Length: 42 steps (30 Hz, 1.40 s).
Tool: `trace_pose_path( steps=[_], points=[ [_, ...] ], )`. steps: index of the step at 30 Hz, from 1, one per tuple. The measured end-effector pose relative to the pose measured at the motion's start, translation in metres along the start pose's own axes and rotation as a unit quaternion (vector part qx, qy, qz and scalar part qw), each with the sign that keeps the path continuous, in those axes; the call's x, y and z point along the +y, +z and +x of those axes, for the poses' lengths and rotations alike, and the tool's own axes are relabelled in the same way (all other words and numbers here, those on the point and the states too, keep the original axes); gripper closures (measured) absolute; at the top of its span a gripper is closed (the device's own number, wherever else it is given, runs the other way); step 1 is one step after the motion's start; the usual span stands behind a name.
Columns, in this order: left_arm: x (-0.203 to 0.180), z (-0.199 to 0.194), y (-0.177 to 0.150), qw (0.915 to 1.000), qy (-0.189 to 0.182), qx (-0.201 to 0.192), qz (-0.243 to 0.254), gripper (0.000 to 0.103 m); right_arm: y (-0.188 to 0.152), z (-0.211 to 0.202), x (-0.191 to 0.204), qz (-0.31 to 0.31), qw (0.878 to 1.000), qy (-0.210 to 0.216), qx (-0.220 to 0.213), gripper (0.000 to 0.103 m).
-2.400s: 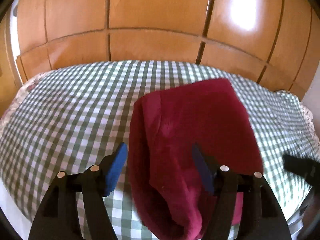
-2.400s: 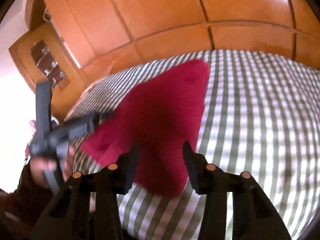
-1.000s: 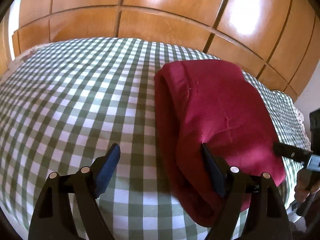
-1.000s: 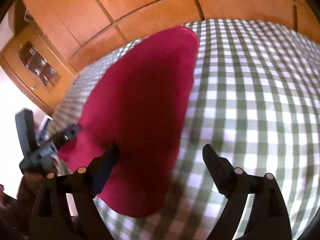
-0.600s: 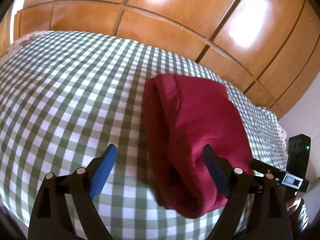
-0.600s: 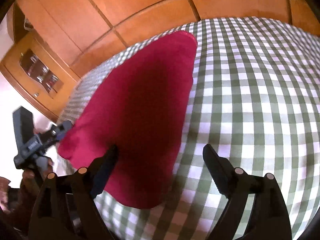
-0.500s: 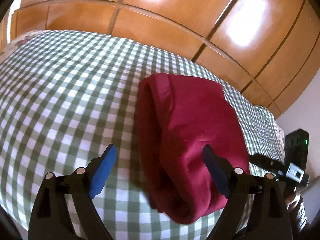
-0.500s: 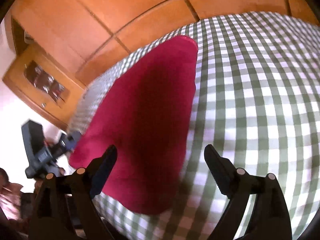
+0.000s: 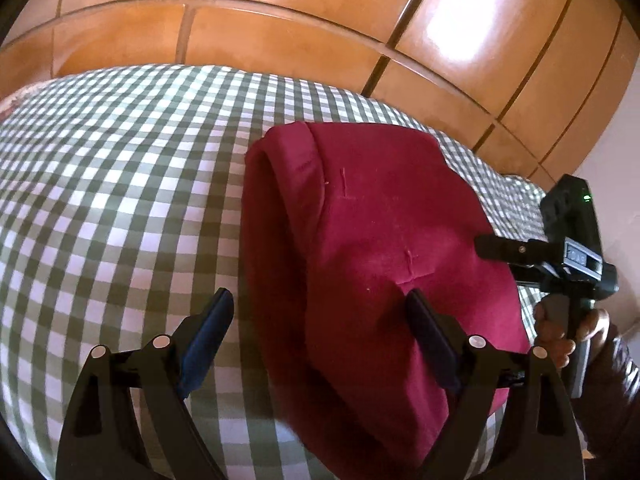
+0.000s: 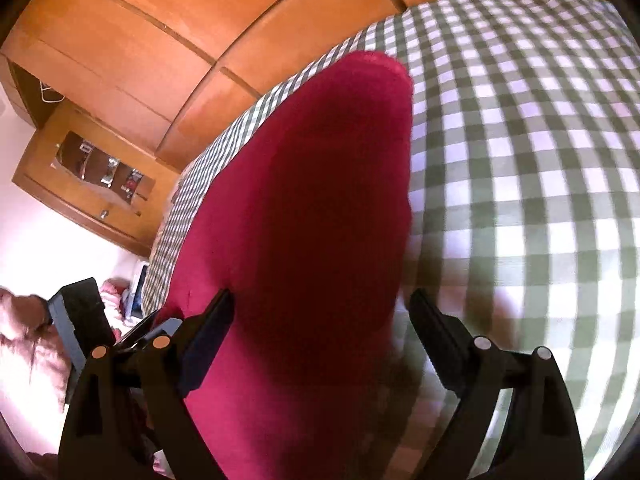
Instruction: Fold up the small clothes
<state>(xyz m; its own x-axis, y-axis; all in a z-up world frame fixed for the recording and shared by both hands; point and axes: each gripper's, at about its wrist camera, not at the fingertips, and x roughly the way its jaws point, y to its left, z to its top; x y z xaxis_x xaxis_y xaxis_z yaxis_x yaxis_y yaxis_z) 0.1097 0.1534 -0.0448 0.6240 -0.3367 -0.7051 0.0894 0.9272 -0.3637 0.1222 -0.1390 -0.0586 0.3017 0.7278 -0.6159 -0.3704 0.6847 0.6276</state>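
Note:
A dark red garment (image 9: 376, 248) lies folded on the green and white checked cloth (image 9: 120, 184); it also shows in the right wrist view (image 10: 316, 216). My left gripper (image 9: 320, 320) is open and empty, held above the garment's near left edge. My right gripper (image 10: 320, 320) is open and empty, low over the garment's near end. The right gripper's body also shows at the right of the left wrist view (image 9: 560, 248), beside the garment. The left gripper's body shows at the lower left of the right wrist view (image 10: 80, 320).
Glossy wooden wardrobe doors (image 9: 320, 24) stand behind the covered surface. A wooden cabinet with a glass-fronted shelf (image 10: 92, 176) stands to the left in the right wrist view. The checked cloth (image 10: 540, 160) stretches out to the right of the garment.
Both grippers opened wider after the earliest frames and have stayed open. The right gripper has dropped closer to the garment's near end. The garment lies still.

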Motion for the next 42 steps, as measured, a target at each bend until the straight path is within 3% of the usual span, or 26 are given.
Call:
trace_pose_path(
  steps=[3, 5, 7, 9, 11, 16, 22, 28, 33, 36, 37, 38, 42],
  points=[
    [0.009, 0.006, -0.002, 0.9996, -0.025, 0.002, -0.014, 0.017, 0.0, 0.014, 0.003, 0.005, 1.0, 0.021, 0.013, 0.015],
    [0.019, 0.011, -0.006, 0.9972, -0.064, 0.007, -0.039, 0.027, 0.001, 0.022, 0.008, 0.007, 0.999, 0.028, 0.017, 0.017],
    [0.027, 0.014, -0.012, 0.9924, -0.105, 0.01, -0.062, 0.036, -0.001, 0.029, 0.016, 0.0, 1.0, 0.021, 0.022, 0.024],
    [0.031, 0.016, -0.016, 0.9861, -0.147, 0.01, -0.076, 0.051, -0.003, 0.029, 0.026, -0.016, 1.0, 0.005, 0.016, 0.042],
    [0.029, 0.015, -0.02, 0.9831, -0.165, 0.004, -0.08, 0.058, -0.006, 0.023, 0.036, -0.028, 1.0, -0.004, 0.004, 0.052],
    [0.008, 0.006, -0.023, 0.9781, -0.198, -0.004, -0.064, 0.059, -0.021, -0.009, 0.067, -0.069, 0.997, -0.018, -0.039, 0.059],
    [-0.068, 0.014, -0.005, 0.9717, -0.236, 0.01, -0.003, 0.059, -0.039, -0.082, 0.062, -0.074, 0.99, -0.042, -0.111, 0.059],
    [-0.178, 0.054, 0.018, 0.9588, -0.269, 0.043, 0.081, 0.059, -0.059, -0.173, 0.01, -0.024, 0.976, -0.1, -0.19, 0.059],
    [-0.27, 0.101, 0.027, 0.9507, -0.258, 0.084, 0.151, 0.059, -0.073, -0.219, -0.045, 0.038, 0.961, -0.161, -0.224, 0.059],
    [-0.309, 0.131, 0.022, 0.9559, -0.202, 0.1, 0.188, 0.059, -0.085, -0.229, -0.092, 0.083, 0.949, -0.211, -0.219, 0.055],
    [-0.319, 0.144, 0.018, 0.9617, -0.149, 0.1, 0.207, 0.059, -0.089, -0.229, -0.105, 0.102, 0.945, -0.224, -0.214, 0.052],
    [-0.32, 0.154, 0.014, 0.9638, -0.121, 0.101, 0.215, 0.059, -0.096, -0.225, -0.124, 0.133, 0.945, -0.217, -0.205, 0.047],
    [-0.315, 0.162, 0.009, 0.9696, -0.116, 0.092, 0.195, 0.053, -0.119, -0.232, -0.12, 0.145, 0.934, -0.236, -0.224, 0.031]
  ],
)
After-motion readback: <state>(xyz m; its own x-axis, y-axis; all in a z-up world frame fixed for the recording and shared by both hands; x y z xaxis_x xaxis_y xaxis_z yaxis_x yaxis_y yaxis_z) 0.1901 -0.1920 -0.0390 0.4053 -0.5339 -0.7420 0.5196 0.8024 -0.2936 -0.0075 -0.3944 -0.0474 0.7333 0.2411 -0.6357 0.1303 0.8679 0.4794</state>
